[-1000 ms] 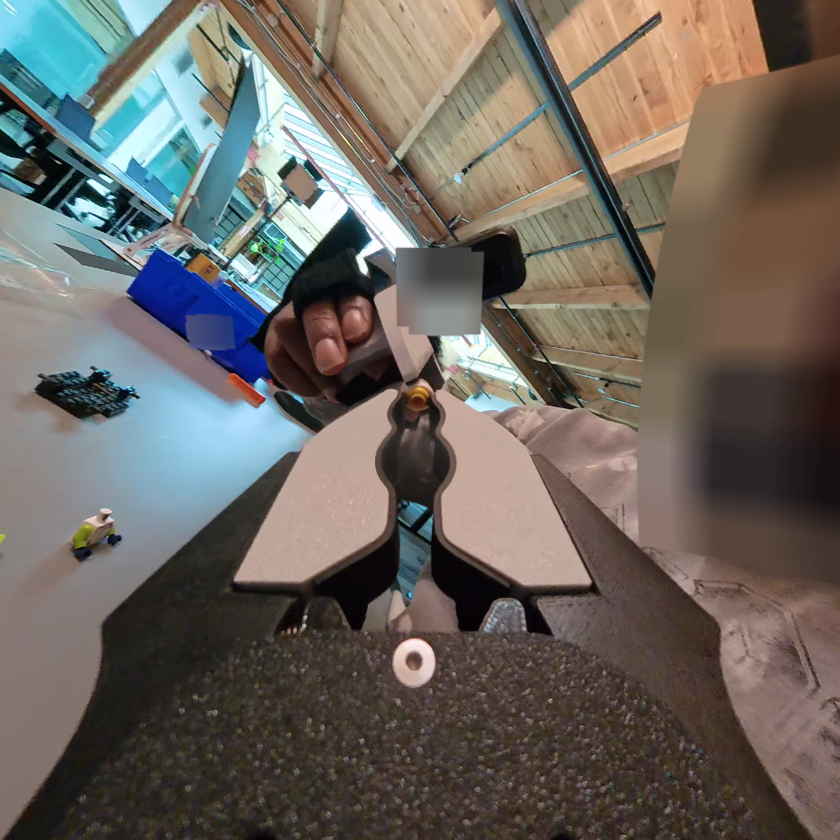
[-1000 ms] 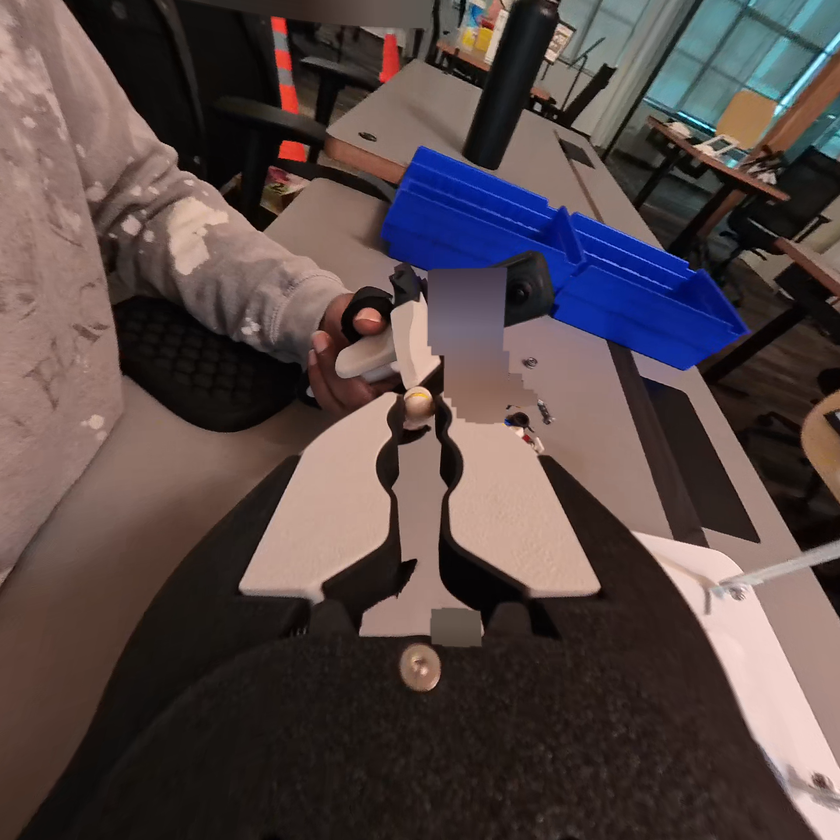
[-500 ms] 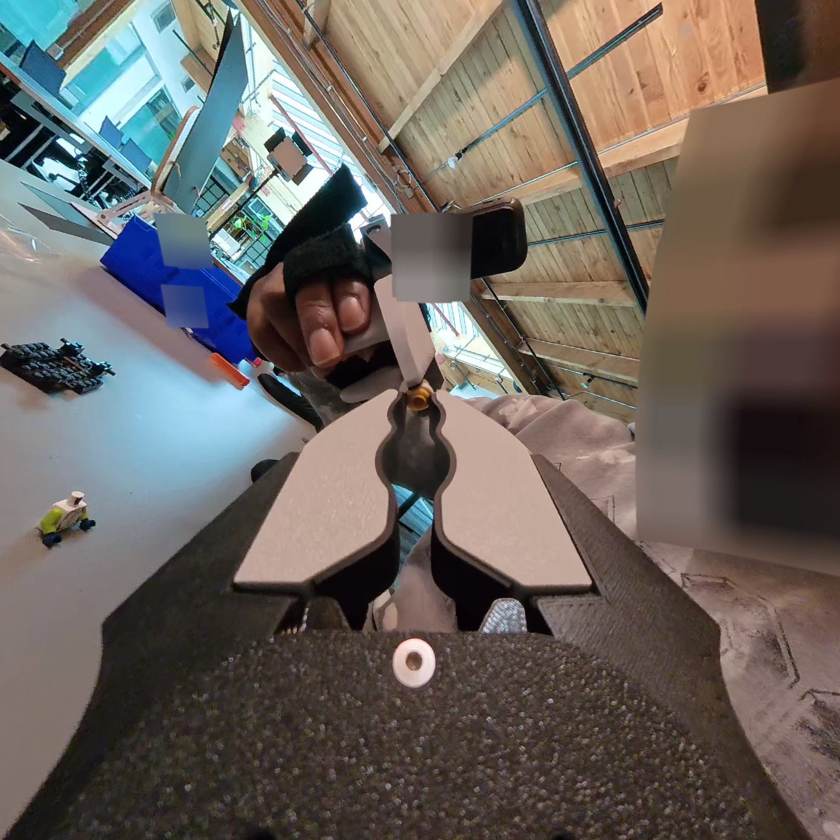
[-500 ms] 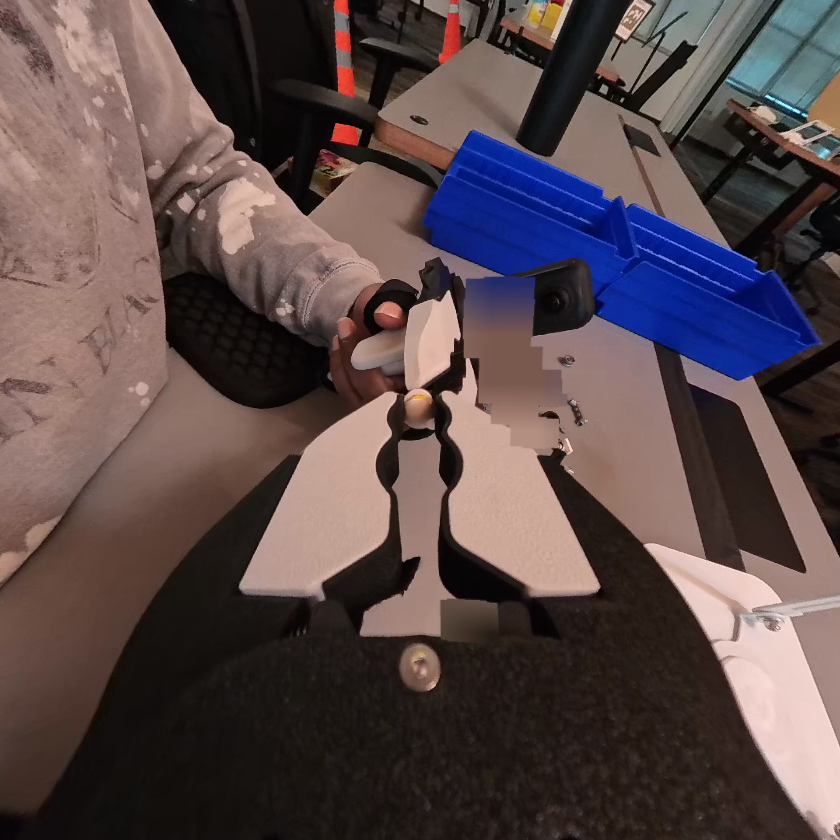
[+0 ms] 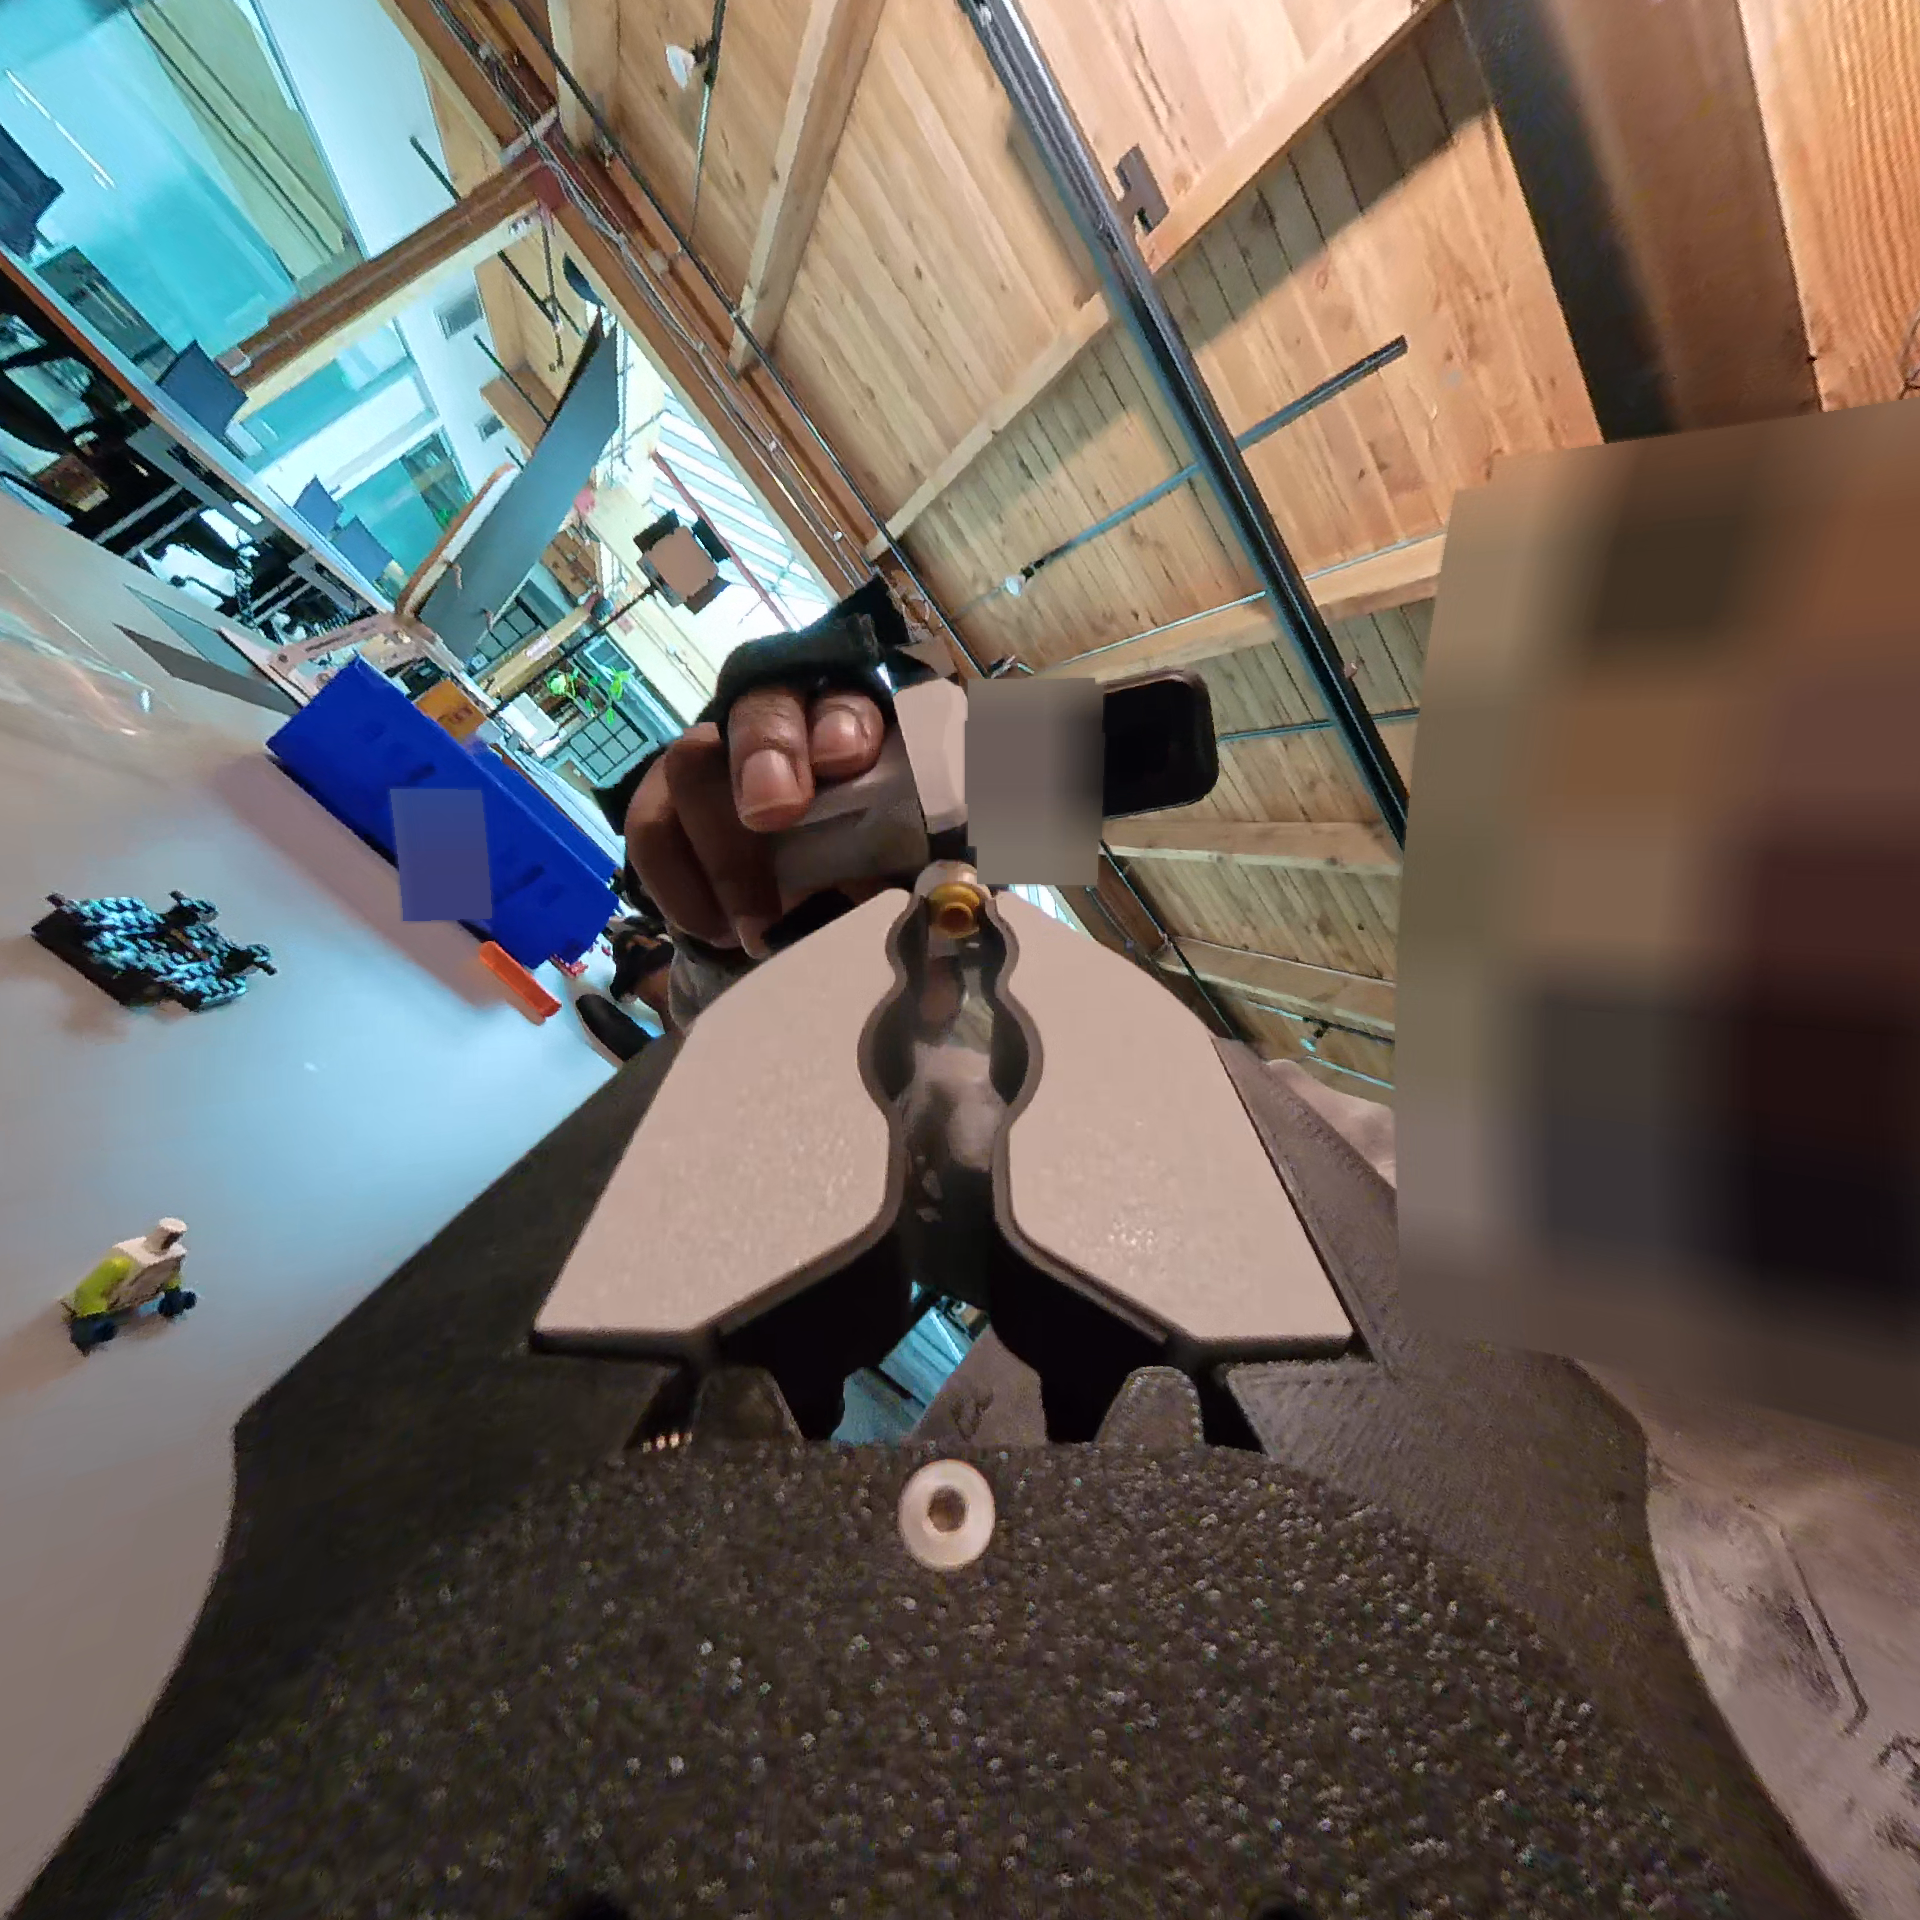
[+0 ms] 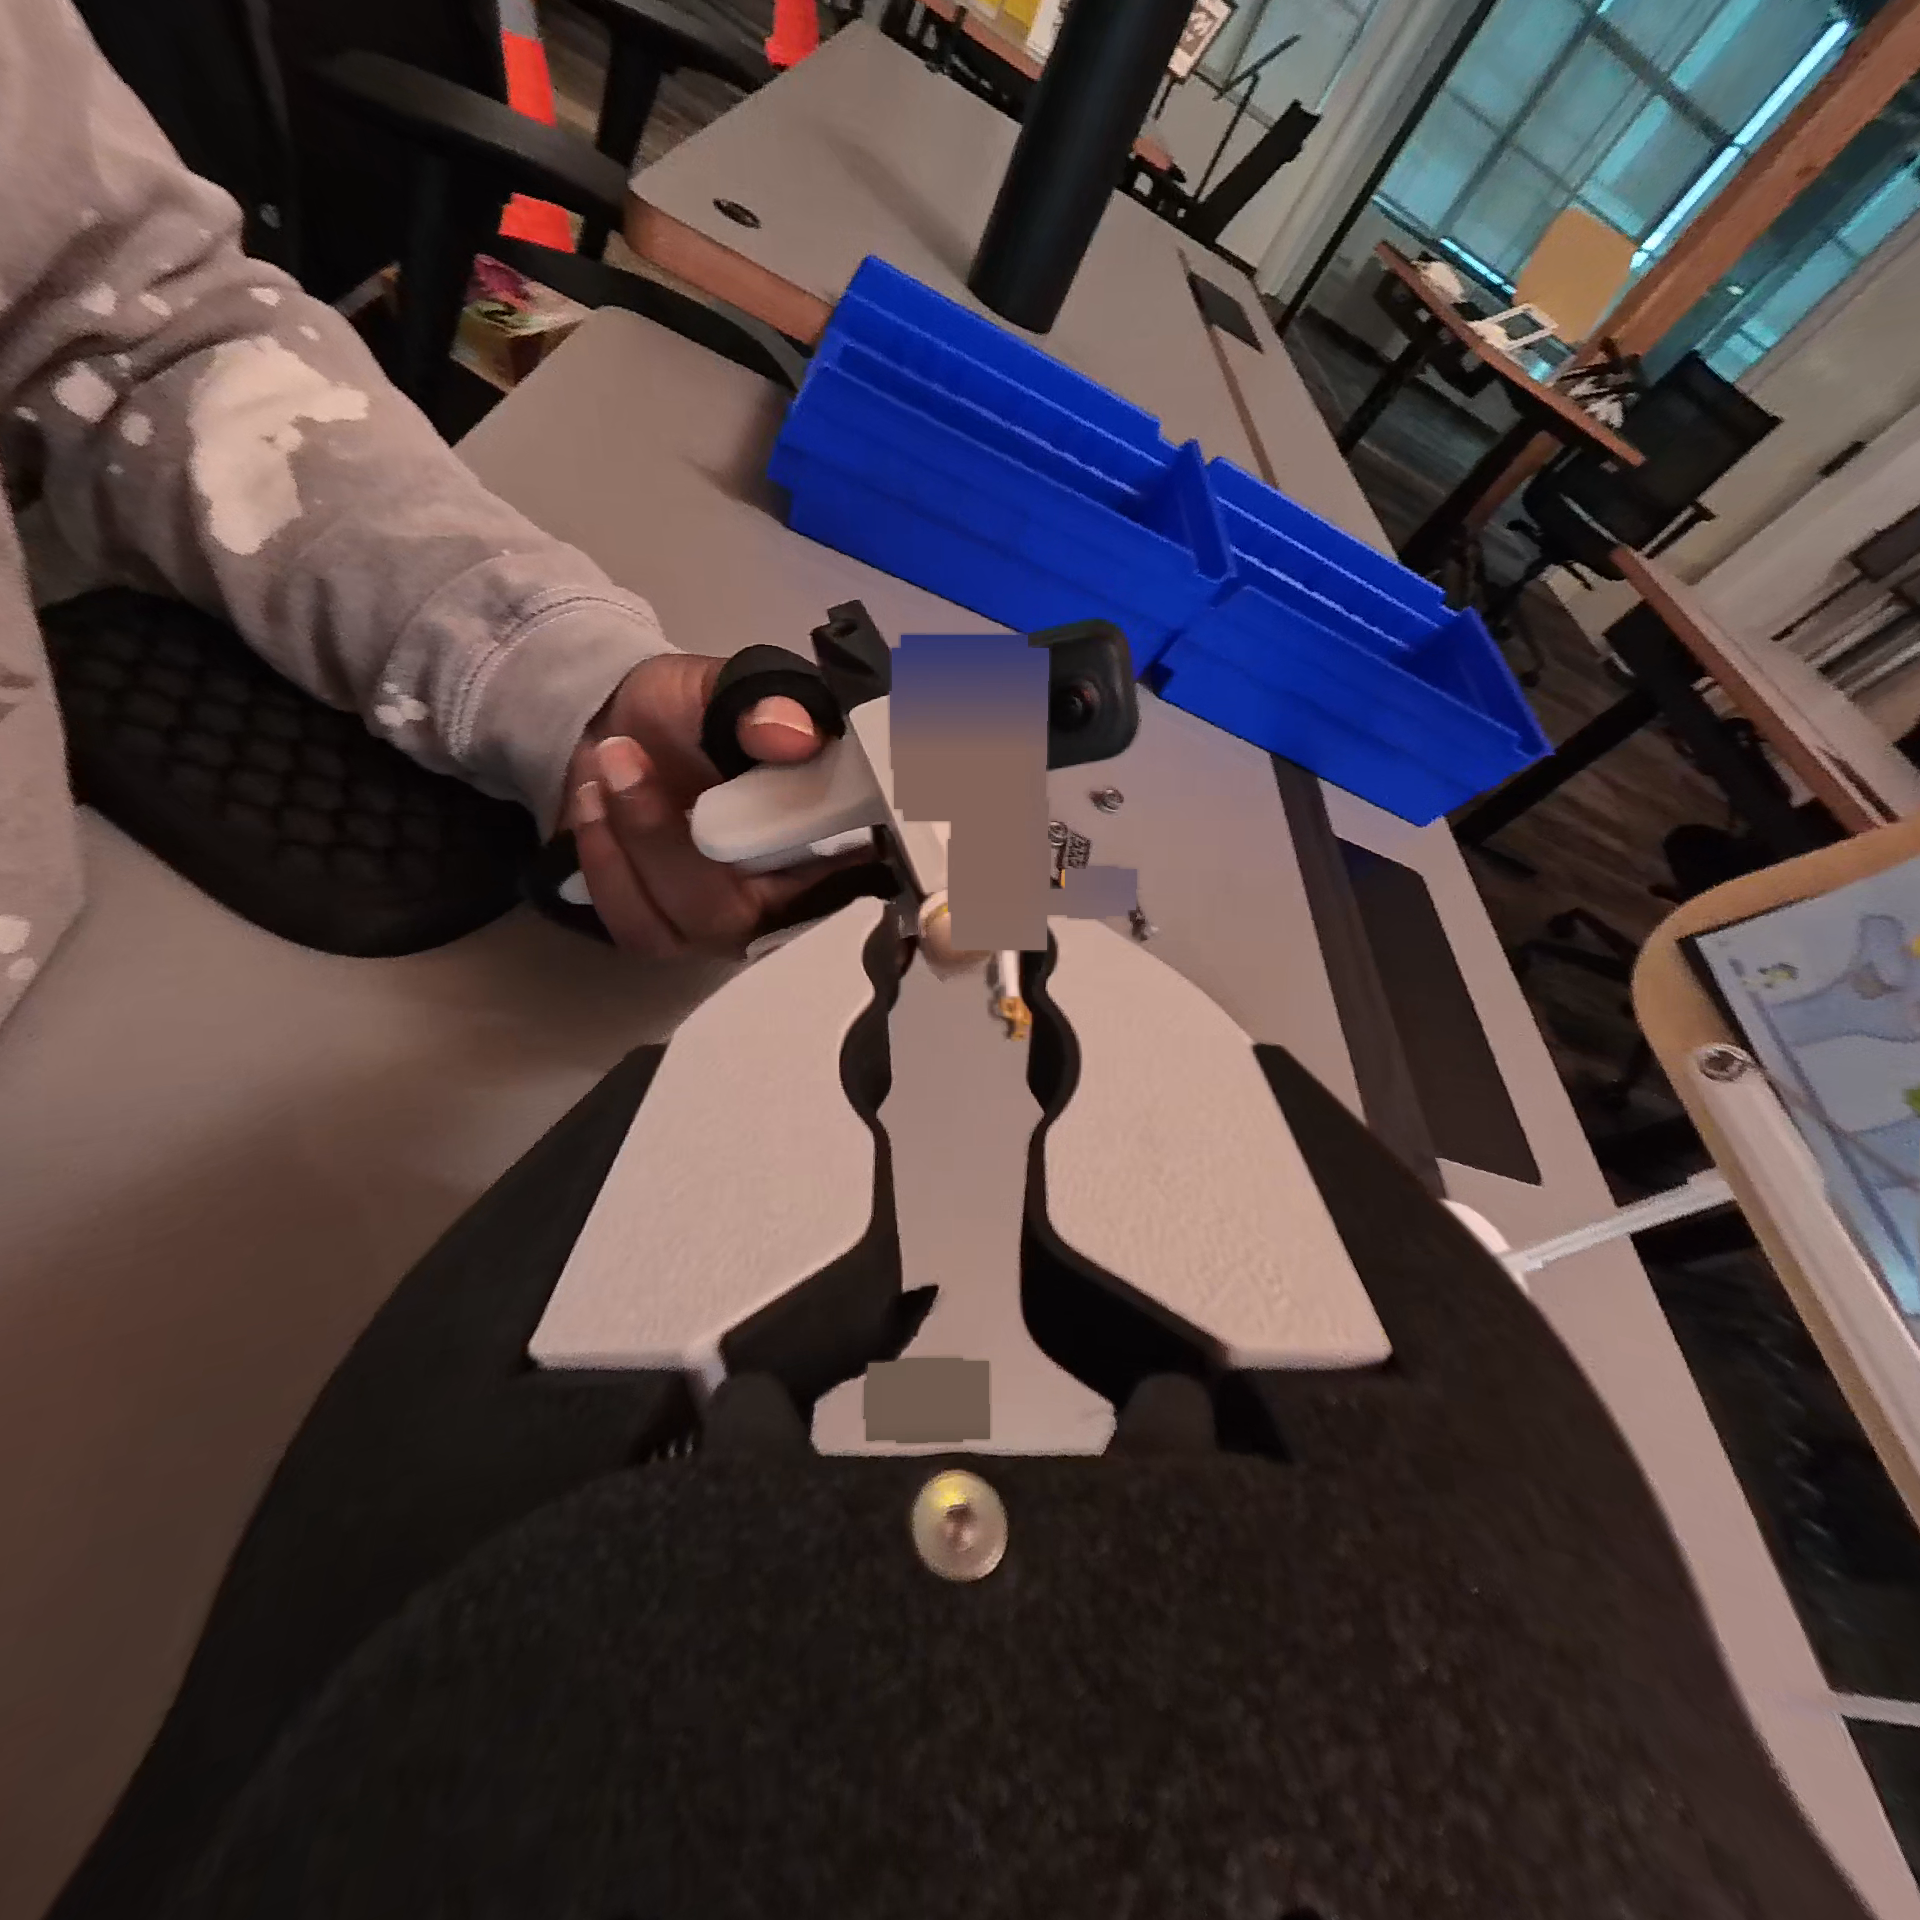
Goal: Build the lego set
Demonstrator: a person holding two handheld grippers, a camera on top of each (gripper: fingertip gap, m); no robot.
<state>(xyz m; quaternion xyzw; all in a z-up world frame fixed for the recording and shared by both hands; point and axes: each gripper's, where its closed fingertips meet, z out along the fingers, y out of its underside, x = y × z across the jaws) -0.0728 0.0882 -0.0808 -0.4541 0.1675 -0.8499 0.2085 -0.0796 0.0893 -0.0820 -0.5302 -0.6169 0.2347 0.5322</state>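
My left gripper (image 5: pixel 954 914) is shut on a small yellow minifigure head (image 5: pixel 954 906) and holds it up in the air, tilted toward the ceiling. In the right wrist view this piece (image 6: pixel 940 925) looks white and round at the left gripper's tip. My right gripper (image 6: pixel 961 927) meets it tip to tip, jaws apart, and the piece sits in the gap near the left finger. A black lego chassis (image 5: pixel 145 951) and a headless minifigure body (image 5: pixel 130 1283) lie on the grey table (image 5: pixel 260 1143).
A blue bin (image 6: pixel 1039 499) stands at the back of the table, with an orange piece (image 5: pixel 520 982) near it. Small loose parts (image 6: pixel 1081 852) lie beyond the grippers. A wood-framed screen (image 6: pixel 1818 1091) is at the right and a black cylinder (image 6: pixel 1070 156) behind the bin. Only a small space, under 4 cm, lies between the two pairs of fingers.
My right gripper's jaws have opened from around the small round piece, which stays in my left gripper. Both grippers have shifted slightly.
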